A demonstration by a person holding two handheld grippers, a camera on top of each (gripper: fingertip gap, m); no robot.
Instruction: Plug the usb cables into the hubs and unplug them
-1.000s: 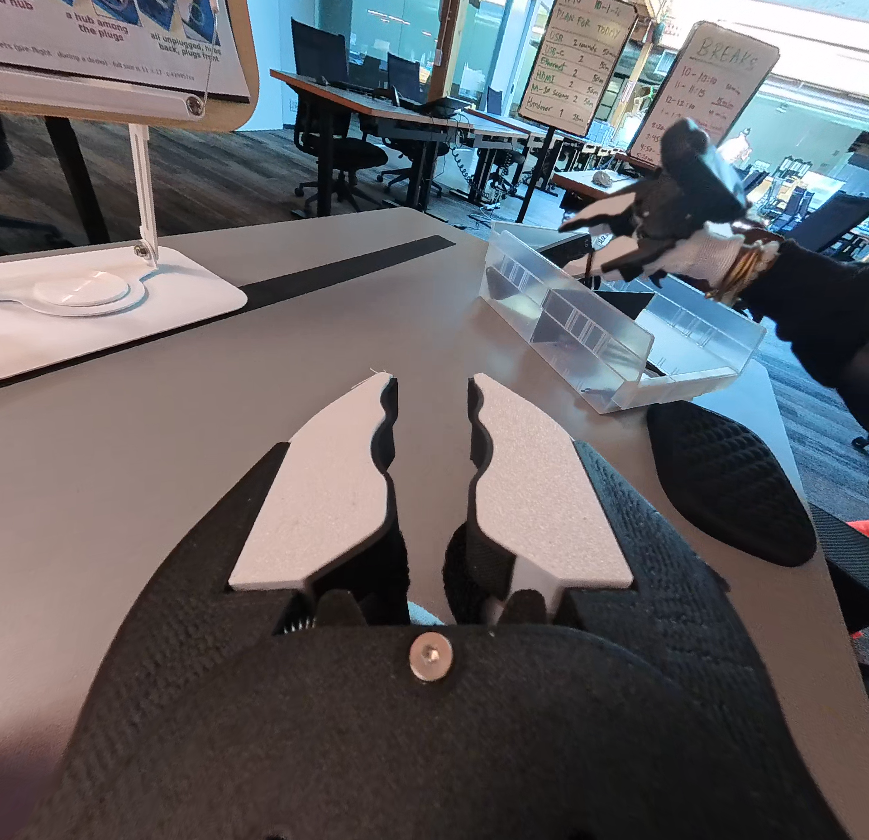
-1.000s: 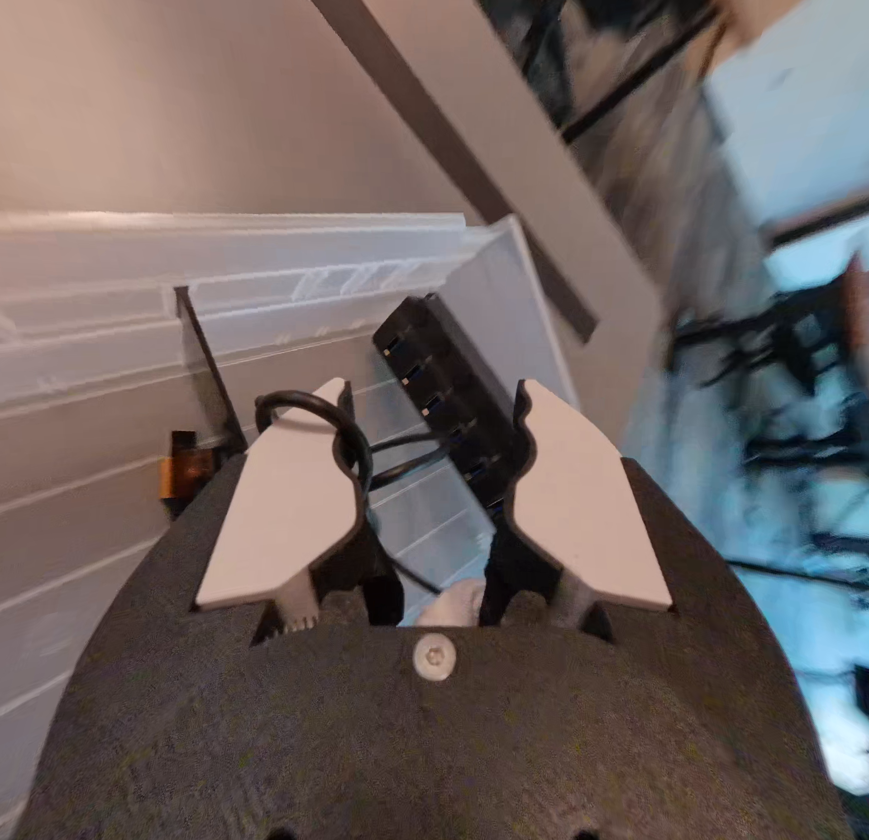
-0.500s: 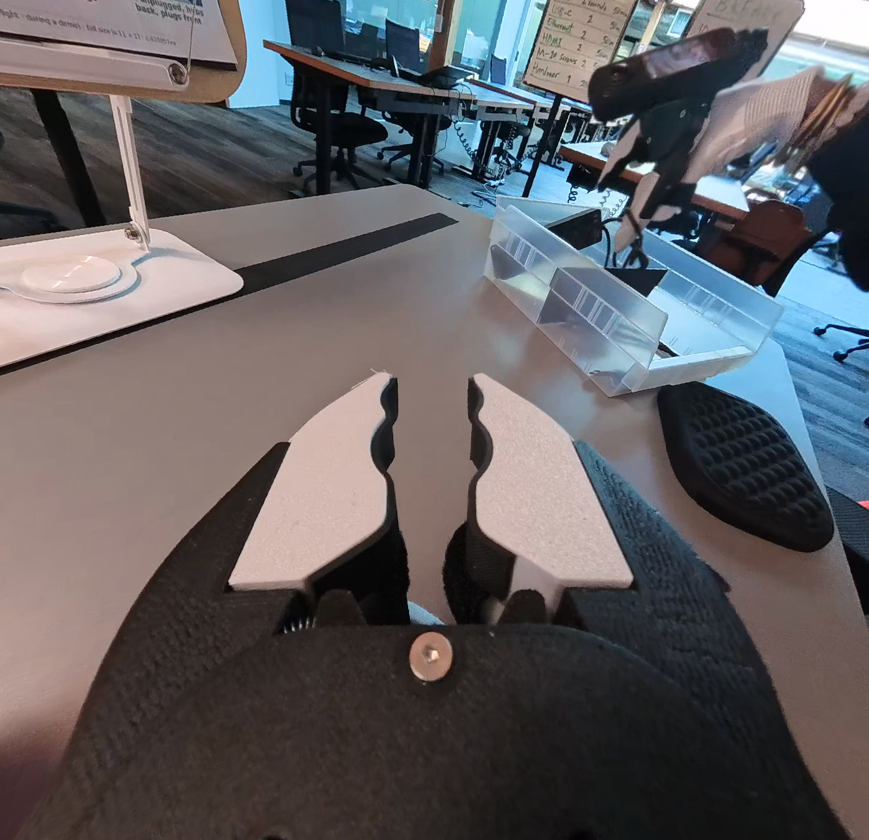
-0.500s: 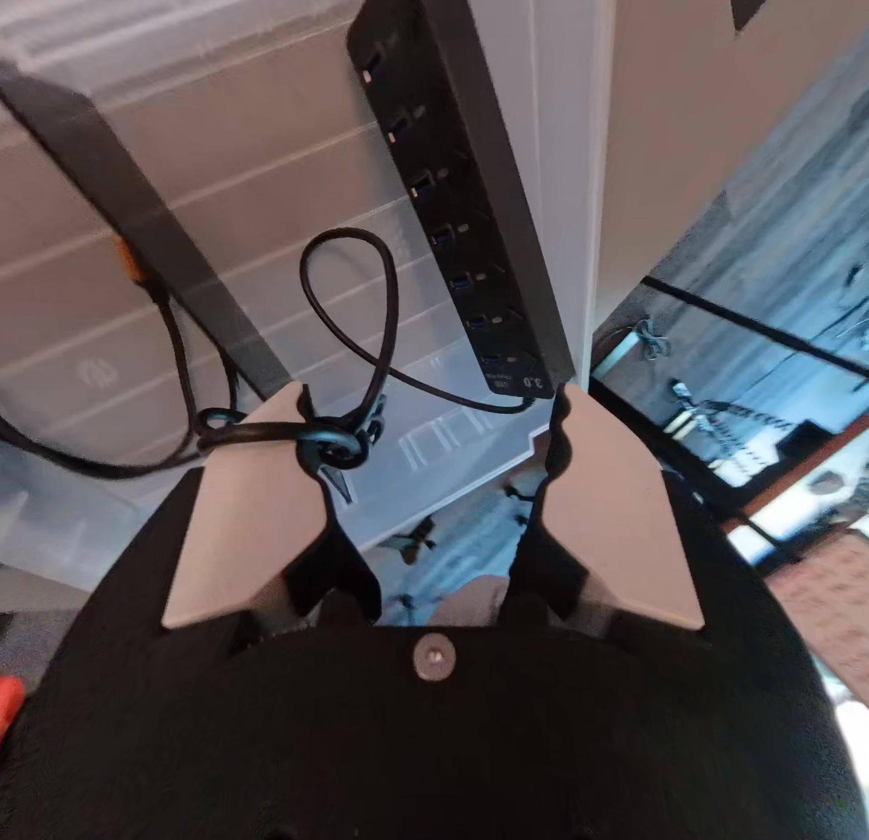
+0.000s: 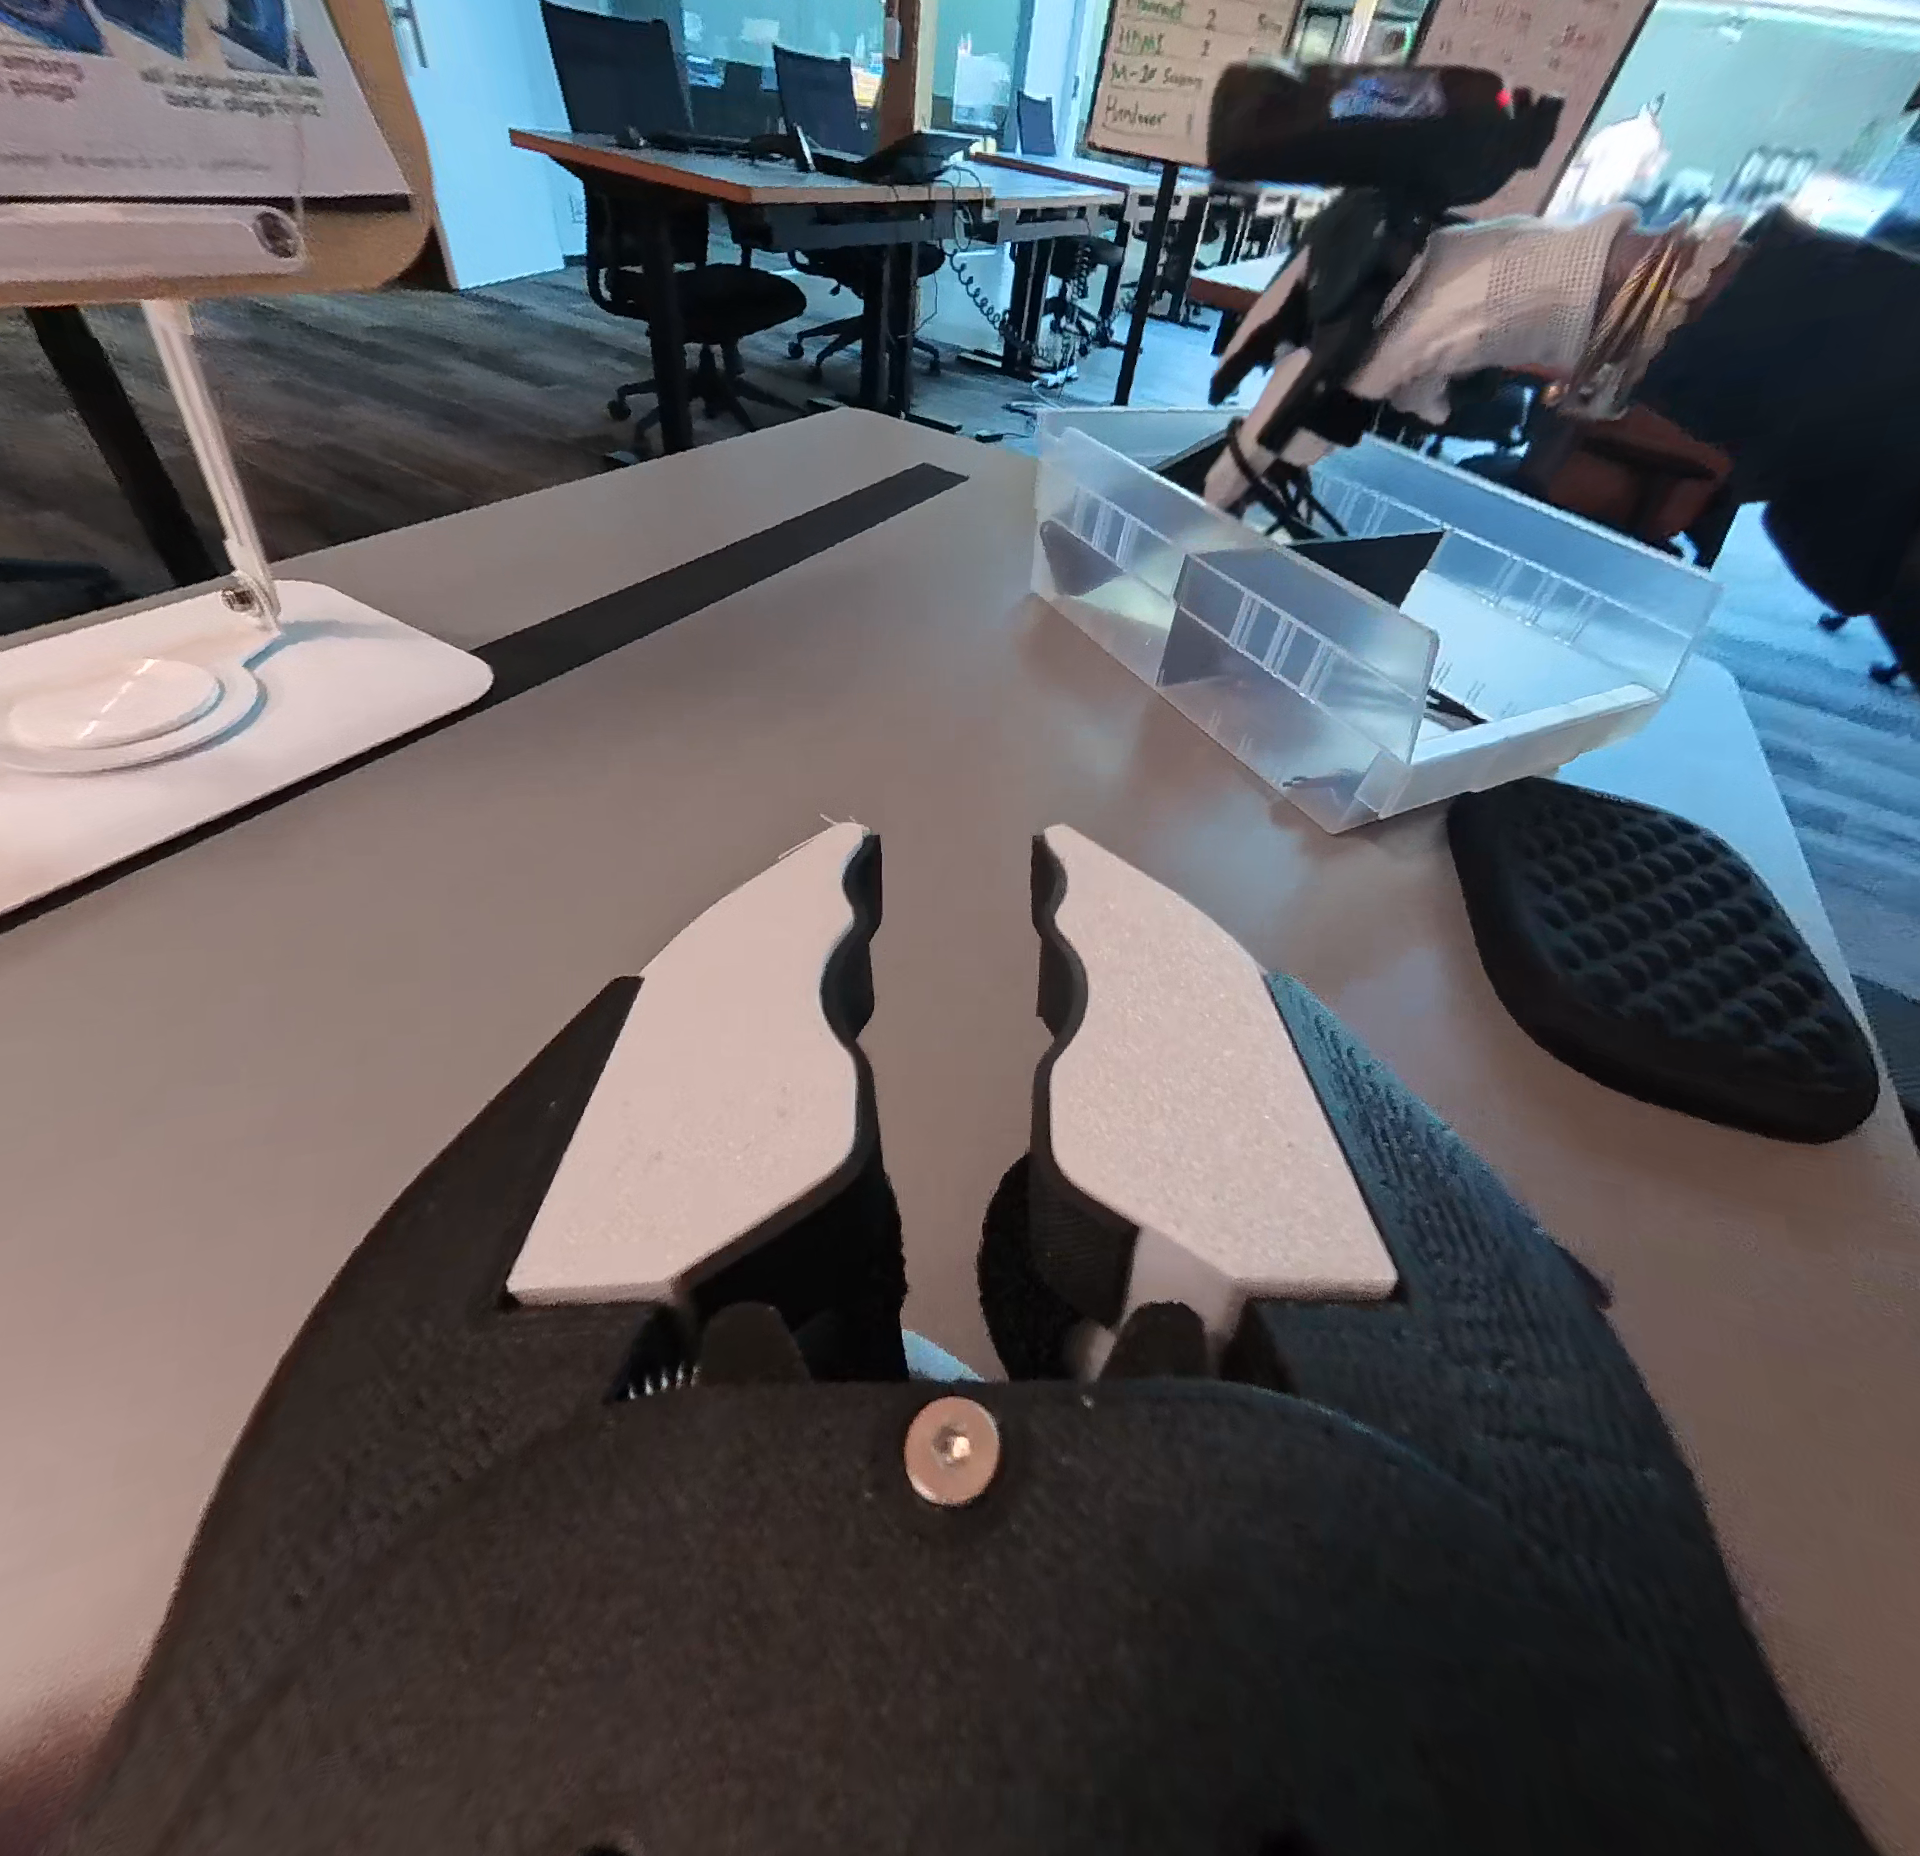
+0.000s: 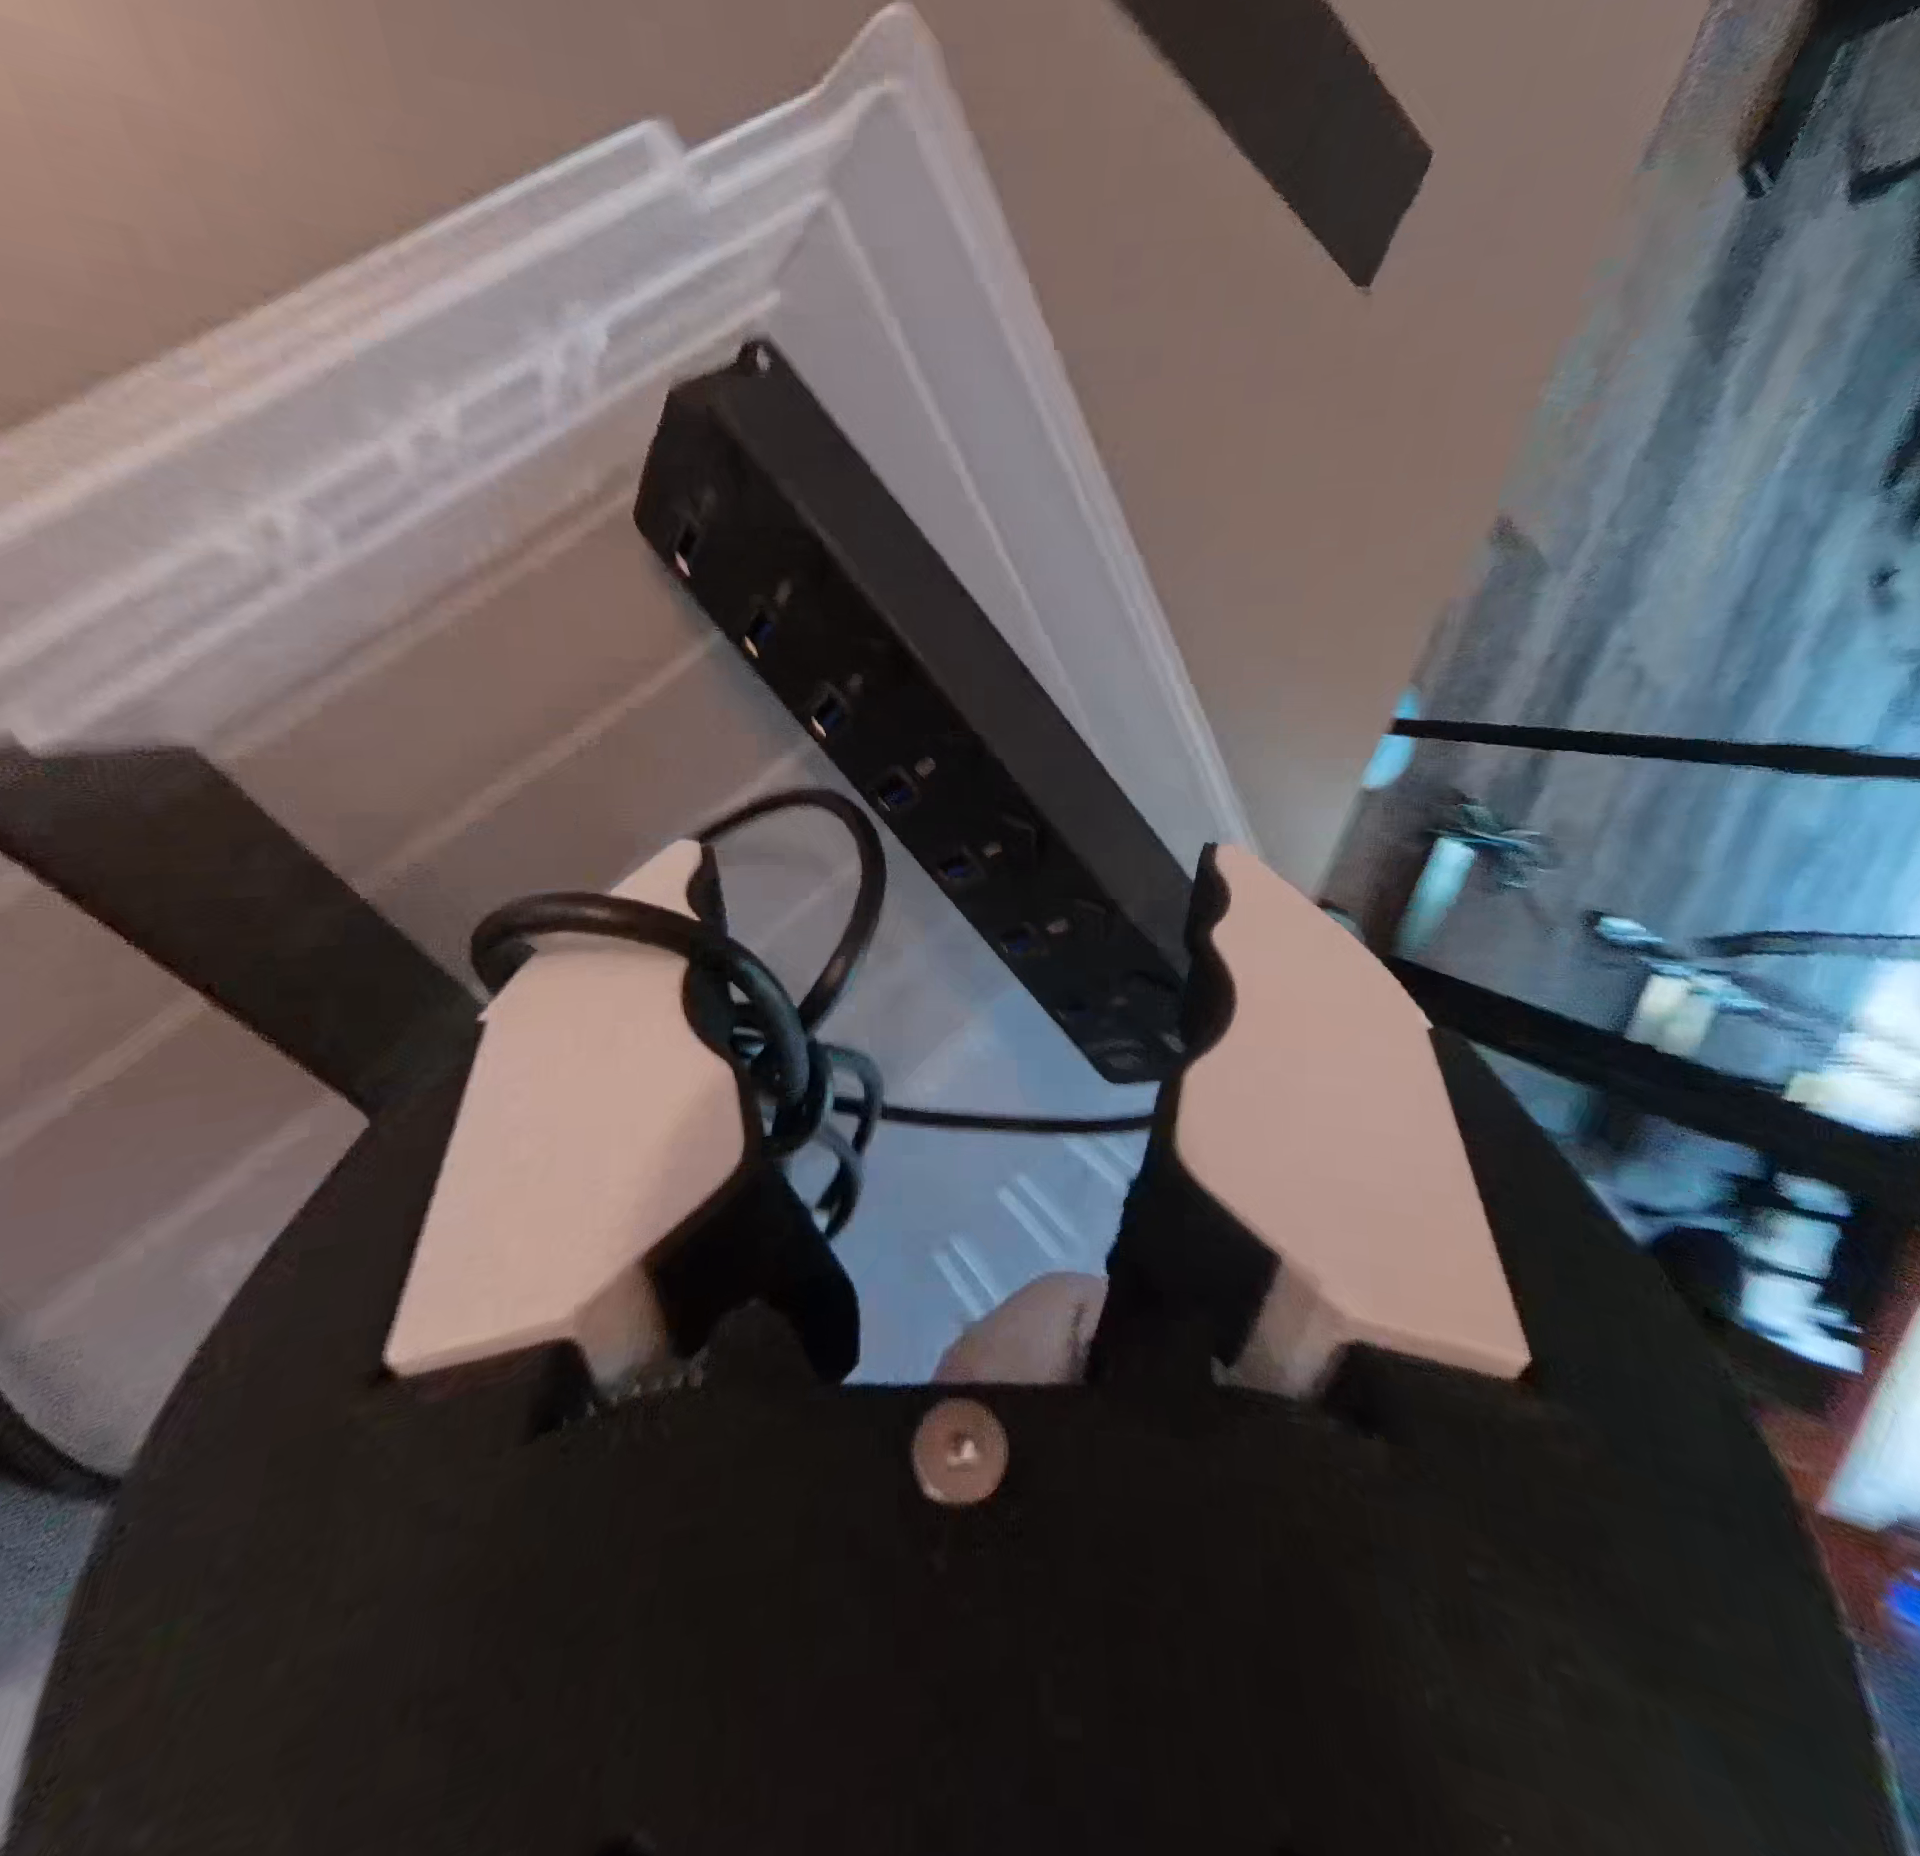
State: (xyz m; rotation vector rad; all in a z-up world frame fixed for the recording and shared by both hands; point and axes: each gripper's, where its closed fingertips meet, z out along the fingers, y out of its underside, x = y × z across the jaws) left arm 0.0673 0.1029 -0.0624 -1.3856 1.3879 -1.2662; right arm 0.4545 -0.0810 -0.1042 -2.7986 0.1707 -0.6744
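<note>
Item: USB hub (image 6: 914, 705), black bar with a single row of ports. Location: far right of the counter (image 5: 727, 767), inside the clear plastic tray (image 5: 1299, 653), along one side wall. Long axis: in the right wrist view it runs diagonally from upper left to lower right; the port face looks toward the tray's open middle, where a coiled black cable (image 6: 748, 985) lies.

Item: right hand-held gripper (image 6: 951, 850). Jaws spread wide, holding nothing; it hovers over the tray, and the cable loops sit at its left finger.

Item: left hand-held gripper (image 5: 956, 850). Low over bare counter, near side; jaws slightly apart, empty.

Handling note, as judgement: the step appears to be picking up a cable end. Best to pinch the plug body rather than the cord, free it from the coil first, then turn it square to the port face and push straight in across the hub's long axis, the left hand-held gripper bracing the hub.

Also present: black mesh pad (image 5: 1662, 975), white stand base (image 5: 208, 694).
</note>
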